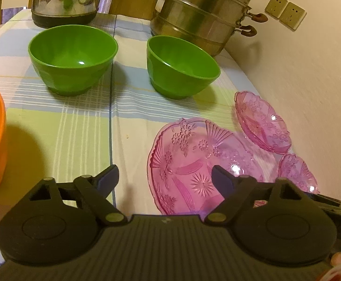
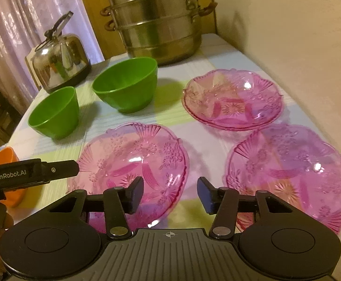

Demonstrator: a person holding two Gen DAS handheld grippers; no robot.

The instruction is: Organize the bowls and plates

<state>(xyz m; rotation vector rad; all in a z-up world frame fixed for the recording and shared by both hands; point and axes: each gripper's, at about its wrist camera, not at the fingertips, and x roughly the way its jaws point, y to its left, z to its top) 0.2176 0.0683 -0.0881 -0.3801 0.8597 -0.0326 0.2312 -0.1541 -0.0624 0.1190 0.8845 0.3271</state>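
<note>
Both grippers, left (image 1: 164, 178) and right (image 2: 170, 193), hang with jaws apart and empty over three clear pink cut-glass plates (image 2: 133, 164) at lower frame, two glossy green bowls (image 2: 126, 84) sitting upper left.

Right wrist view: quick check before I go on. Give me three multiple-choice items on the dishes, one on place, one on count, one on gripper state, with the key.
1. Where does the steamer pot stand?
A. at the far end of the table, behind the green bowls
B. between the pink plates
C. on the kettle

2. How many pink plates are on the table?
A. one
B. three
C. five

3. How is the right gripper?
A. shut on a green bowl
B. shut on a pink plate
C. open, holding nothing

Key: 1 A, the pot is beyond the green bowls, beside the kettle. 2 B, three pink plates lie apart on the cloth. 3 C, its fingers stand wide apart over the cloth with nothing between them.
</note>
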